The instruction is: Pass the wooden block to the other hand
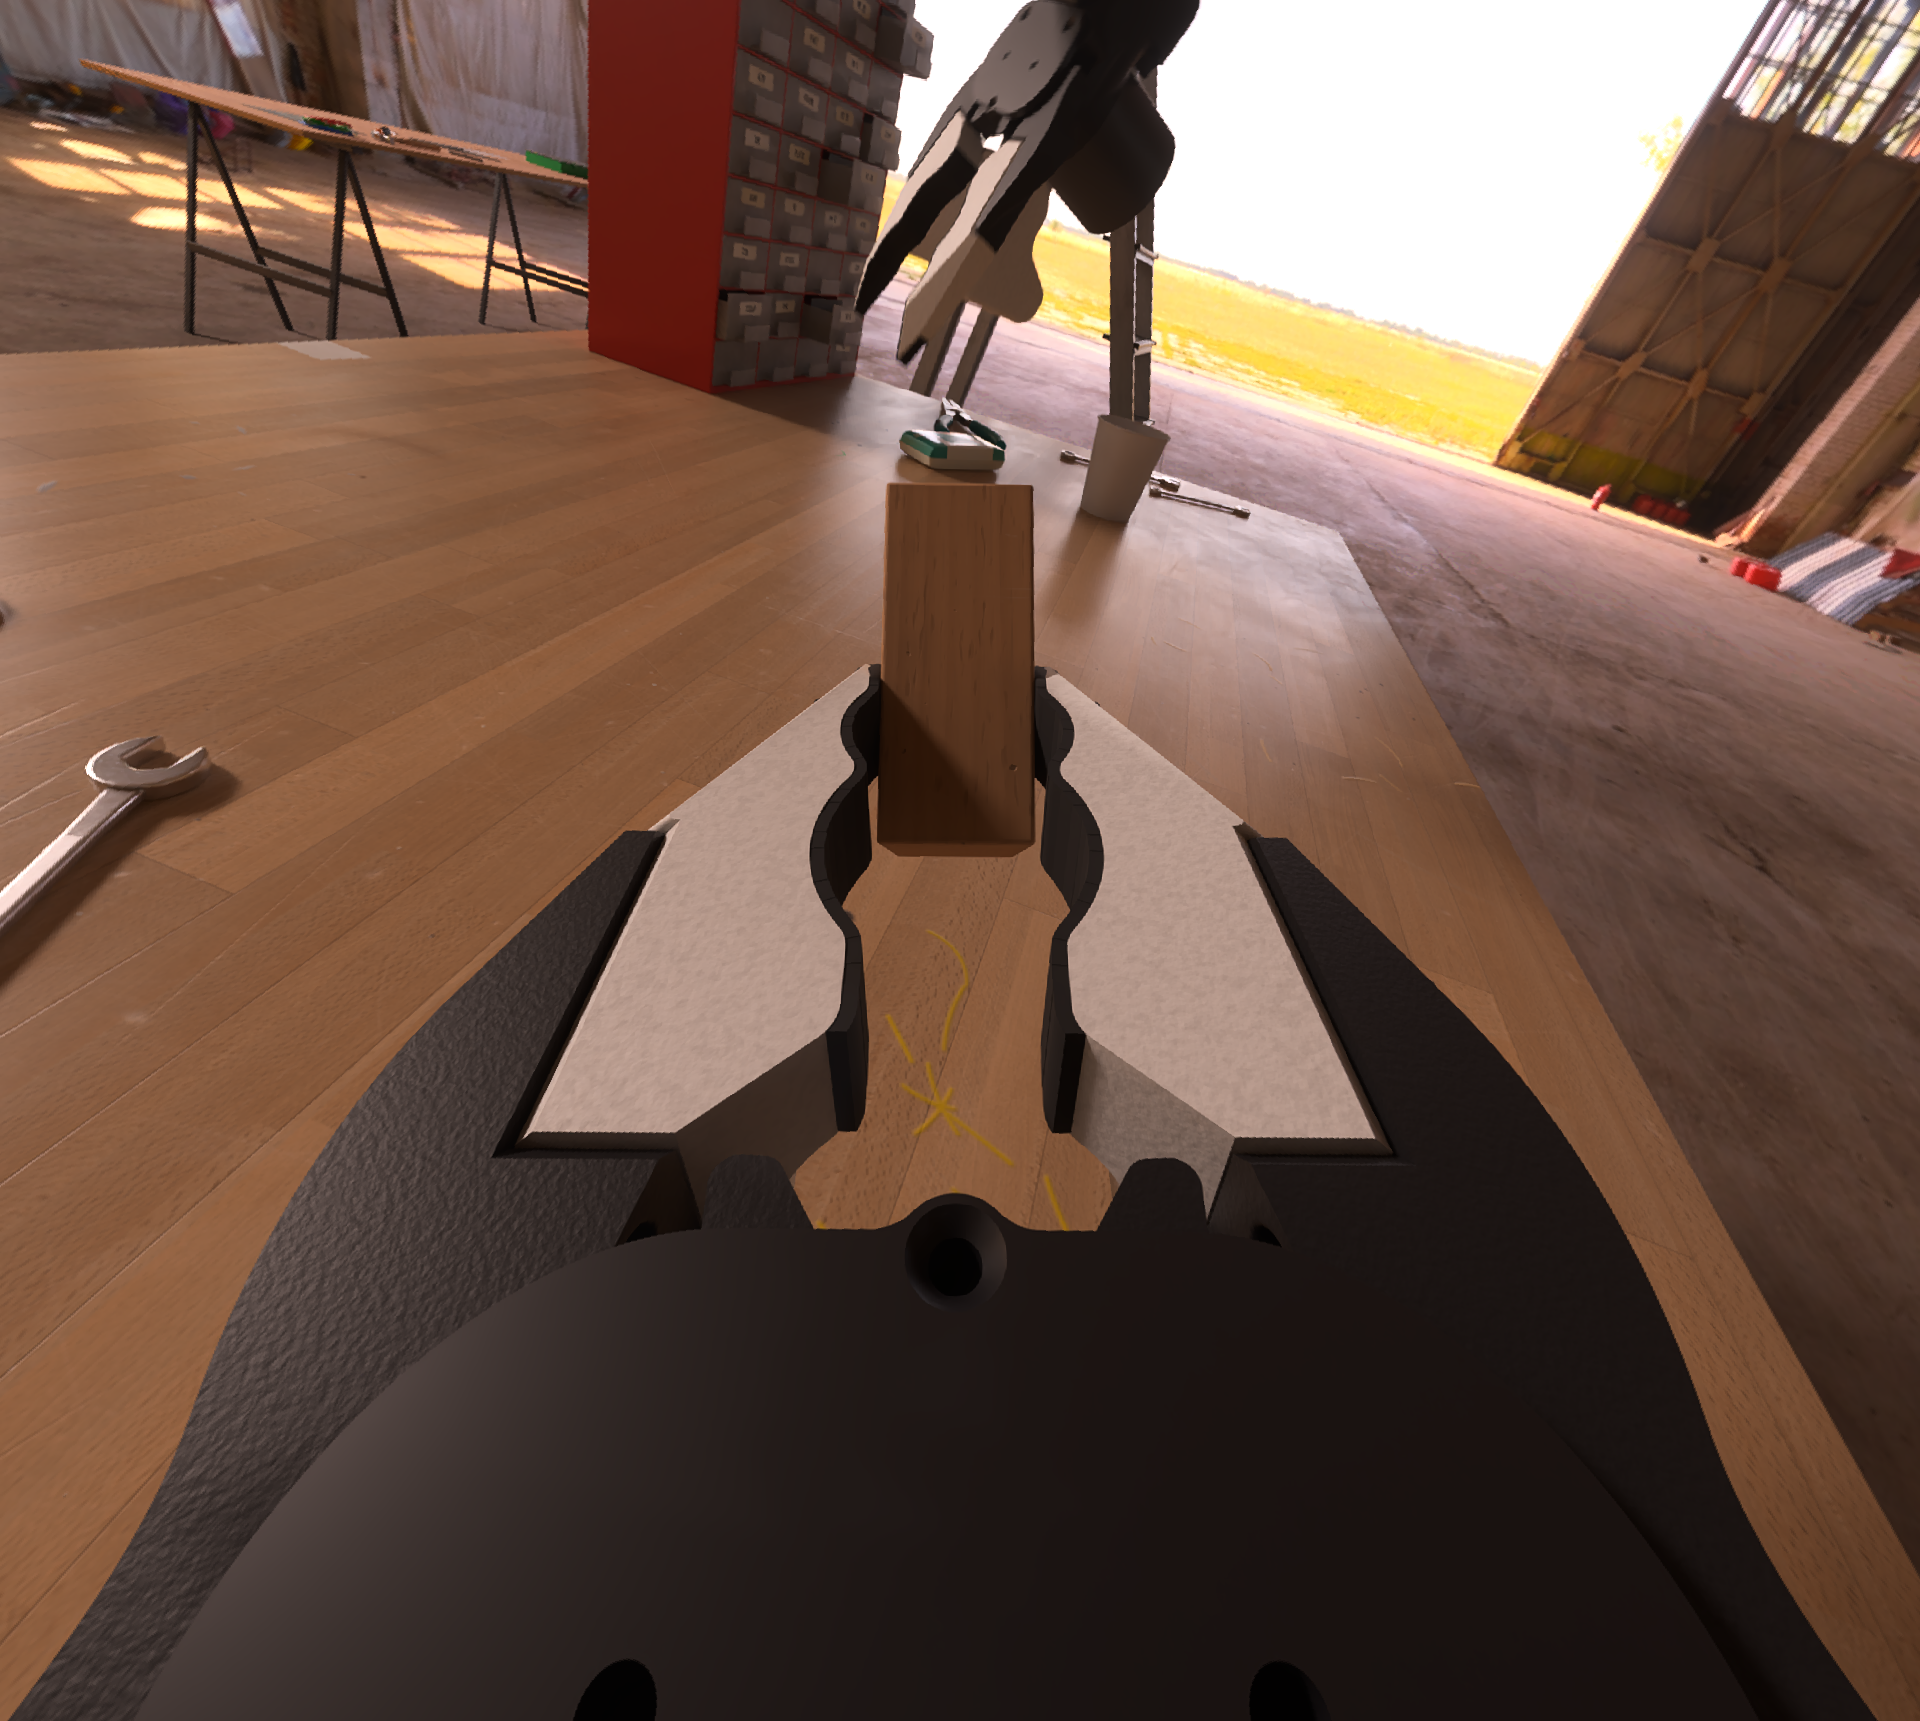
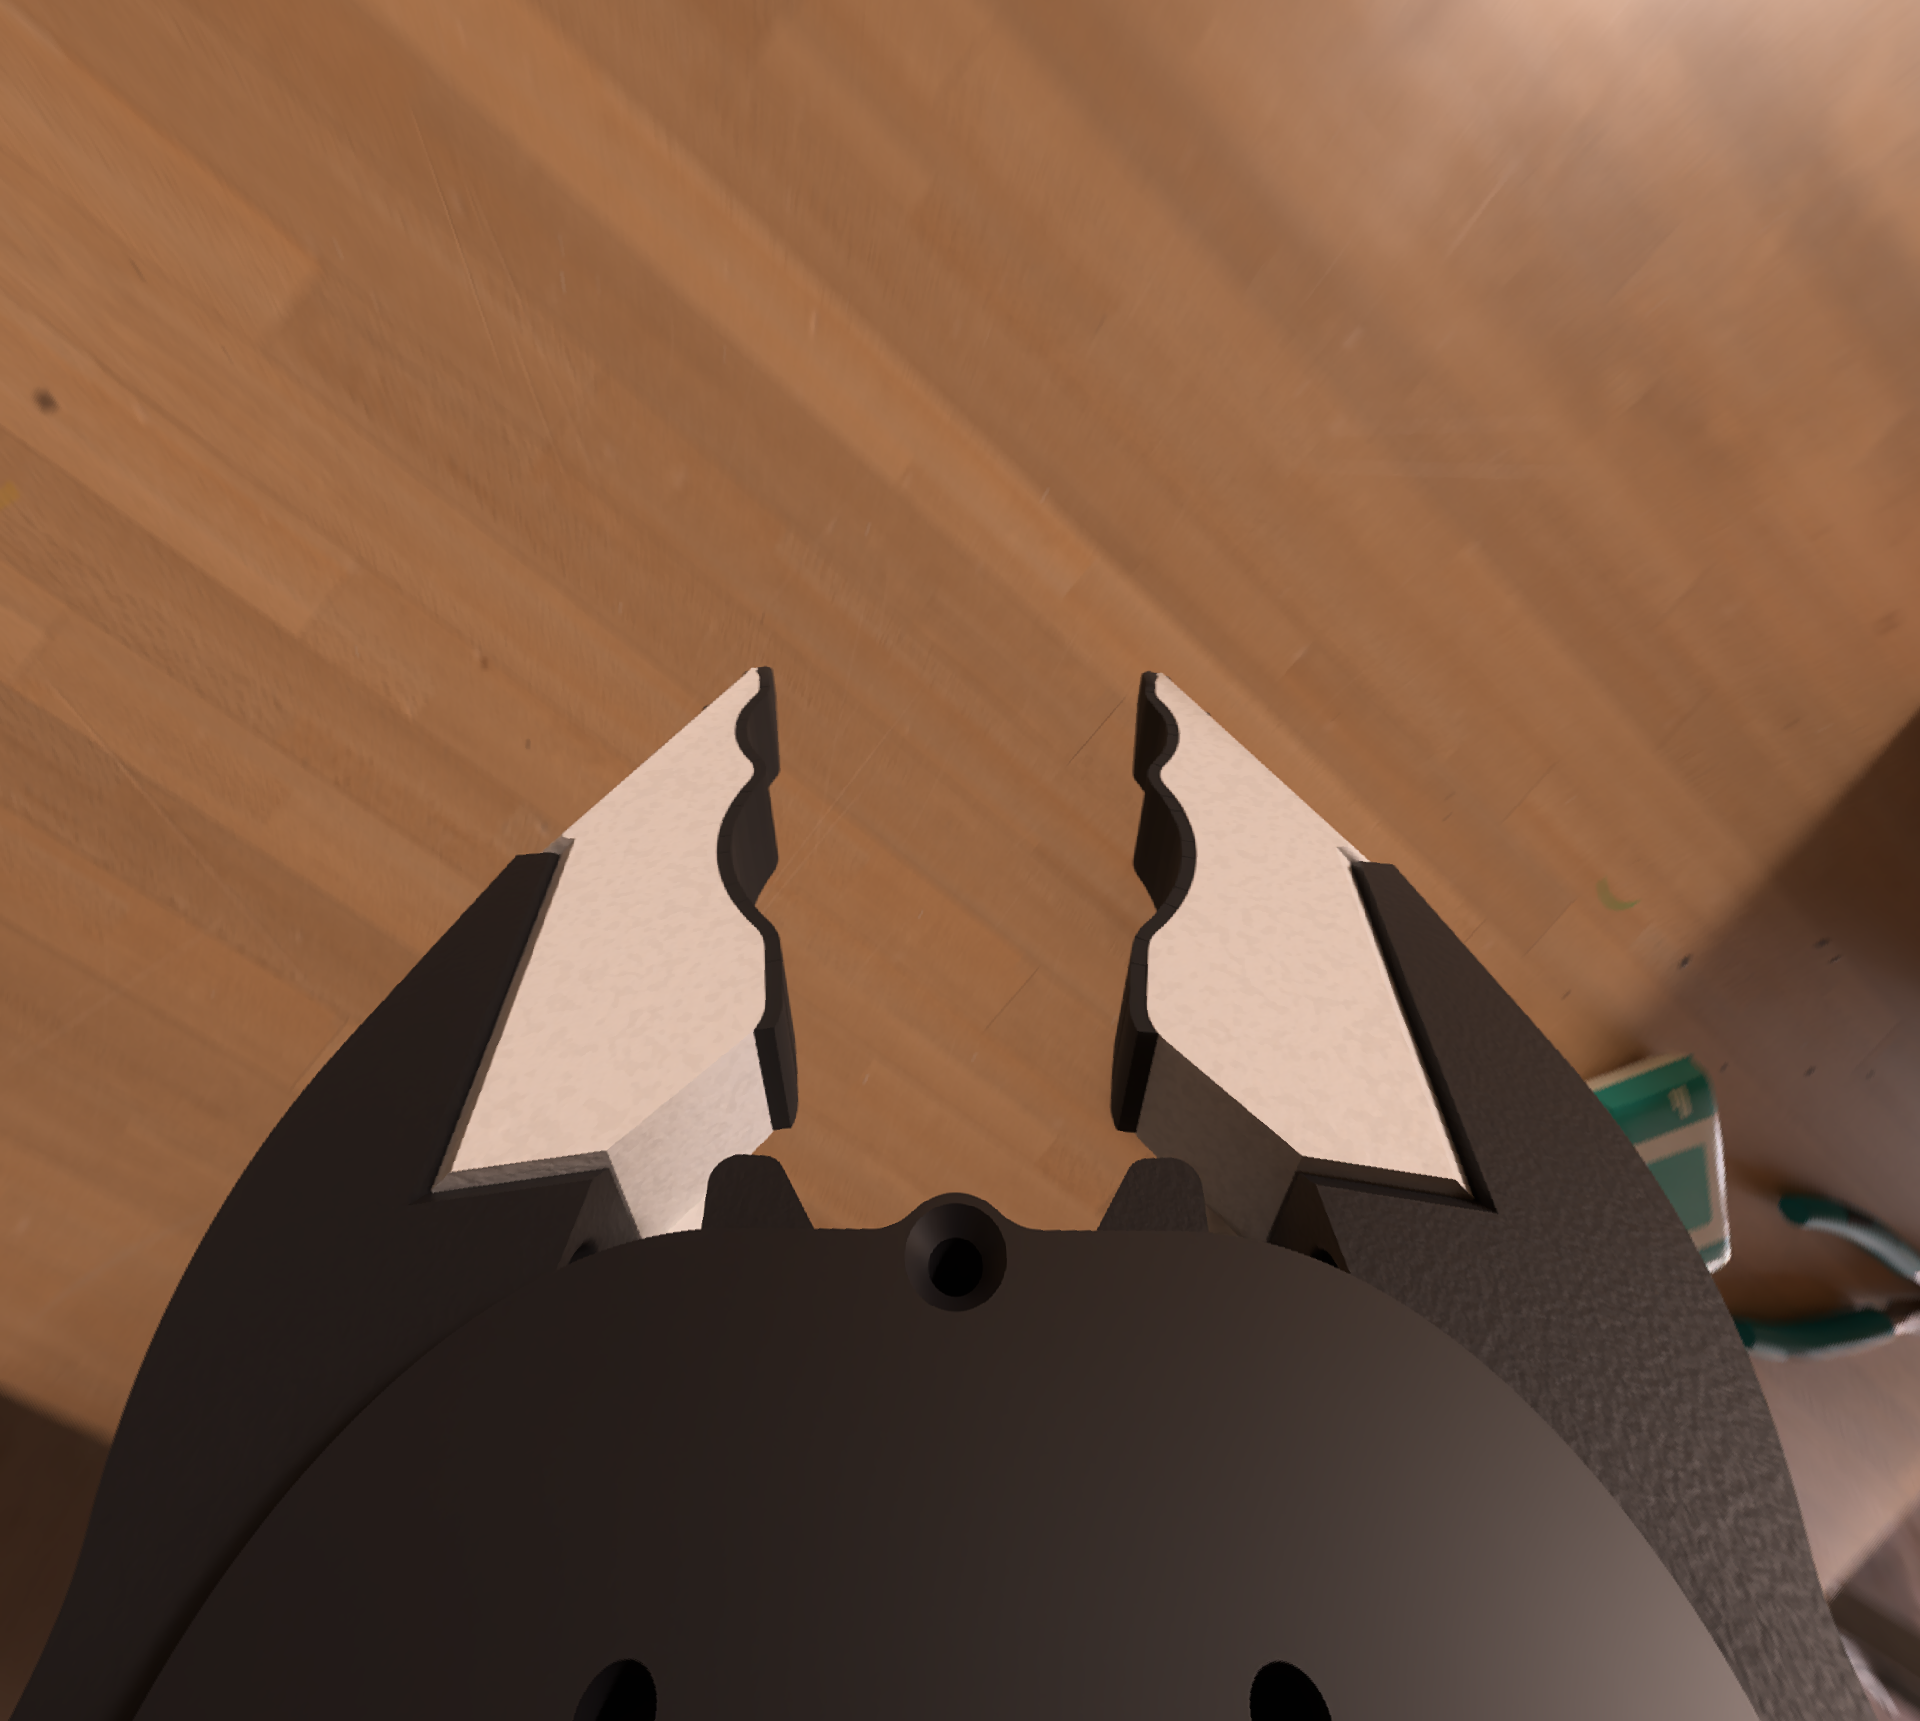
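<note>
A plain wooden block [image 1: 957, 663] stands upright between the fingertips of my left gripper [image 1: 957, 684], which is shut on it and holds it above the wooden table [image 1: 416, 591]. My right gripper shows in the left wrist view [image 1: 894, 326] high and beyond the block, fingers pointing down, apart from the block. In the right wrist view my right gripper [image 2: 954, 676] is open and empty, looking down at the bare table top [image 2: 727, 217]. The block is not in the right wrist view.
A steel spanner [image 1: 99, 814] lies at the left. A green-and-white tool [image 1: 951, 445], a white cup [image 1: 1120, 466] and small wrenches [image 1: 1195, 495] lie at the far end. A red drawer cabinet [image 1: 748, 102] stands behind. The table edge [image 1: 1455, 778] runs along the right.
</note>
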Robot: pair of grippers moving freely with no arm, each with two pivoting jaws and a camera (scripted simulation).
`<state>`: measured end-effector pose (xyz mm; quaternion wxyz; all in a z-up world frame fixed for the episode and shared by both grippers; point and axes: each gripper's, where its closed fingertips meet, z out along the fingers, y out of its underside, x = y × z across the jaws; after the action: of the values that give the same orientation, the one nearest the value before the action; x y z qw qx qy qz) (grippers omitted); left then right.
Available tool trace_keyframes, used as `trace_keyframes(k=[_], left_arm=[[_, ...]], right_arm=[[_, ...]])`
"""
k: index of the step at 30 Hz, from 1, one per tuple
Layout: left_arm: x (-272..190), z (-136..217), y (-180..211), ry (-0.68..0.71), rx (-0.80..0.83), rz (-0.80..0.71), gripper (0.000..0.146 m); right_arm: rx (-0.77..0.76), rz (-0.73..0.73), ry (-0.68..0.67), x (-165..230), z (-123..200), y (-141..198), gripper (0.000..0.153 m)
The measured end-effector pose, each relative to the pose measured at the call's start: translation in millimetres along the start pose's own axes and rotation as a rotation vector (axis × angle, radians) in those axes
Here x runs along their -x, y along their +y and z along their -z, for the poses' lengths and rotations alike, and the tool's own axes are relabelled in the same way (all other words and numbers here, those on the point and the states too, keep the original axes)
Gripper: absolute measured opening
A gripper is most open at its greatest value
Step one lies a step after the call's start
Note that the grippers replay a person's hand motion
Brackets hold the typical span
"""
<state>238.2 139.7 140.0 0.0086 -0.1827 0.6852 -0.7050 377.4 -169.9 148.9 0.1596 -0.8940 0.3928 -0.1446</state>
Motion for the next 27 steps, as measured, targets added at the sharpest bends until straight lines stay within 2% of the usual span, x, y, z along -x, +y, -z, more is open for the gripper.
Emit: trace_keyframes(k=[2, 3, 4, 5, 7, 9, 11, 12, 15, 16, 18, 20, 22, 27], left_arm=[[-3, -2, 2, 0.005, 0.012, -0.001, 0.027], [-4, -2, 2, 0.006, 0.016, -0.004, 0.027], [-5, -2, 3, 0.007, 0.019, -0.009, 0.027], [-6, -2, 3, 0.006, 0.021, -0.013, 0.027], [-7, 0, 3, 0.005, 0.02, -0.021, 0.027], [-6, 0, 2, 0.005, 0.017, -0.019, 0.027], [-4, 0, 3, 0.007, 0.015, -0.007, 0.027], [-3, -1, 4, 0.008, 0.015, 0.002, 0.027], [-1, 0, 5, 0.016, 0.001, 0.041, 0.027], [-1, 0, 4, 0.019, -0.006, 0.054, 0.027], [0, 1, 3, 0.025, -0.015, 0.069, 0.027], [-1, 0, 2, 0.035, -0.022, 0.082, 0.027], [-1, -1, 1, 0.04, -0.027, 0.114, 0.027], [6, -9, 5, -0.044, -0.047, 0.276, 0.027]], right_arm=[[0.138, -0.004, 0.01, 4, -23, 15, 0.076], [0.184, 0.0, 0.05, -1, -35, 21, 0.073], [0.205, 0.022, 0.086, -6, -45, 23, 0.064], [0.195, 0.071, 0.111, -10, -54, 22, 0.051], [0.109, 0.281, 0.141, -12, -62, 9, 0.03], [-0.018, 0.489, 0.213, -12, -63, -9, 0.027], [-0.059, 0.529, 0.252, -14, -67, -16, 0.026], [-0.042, 0.529, 0.272, -18, -70, -16, 0.028], [-0.003, 0.463, 0.327, -28, -64, -15, 0.057], [-0.039, 0.418, 0.326, -28, -56, -20, 0.065], [-0.181, 0.366, 0.354, -19, -29, -39, 0.07], [-0.342, 0.386, 0.362, 13, -3, -57, 0.07], [-0.457, 0.477, 0.329, 68, 12, -67, 0.071], [-0.576, 0.648, 0.103, 239, -4, -61, 0.09]])
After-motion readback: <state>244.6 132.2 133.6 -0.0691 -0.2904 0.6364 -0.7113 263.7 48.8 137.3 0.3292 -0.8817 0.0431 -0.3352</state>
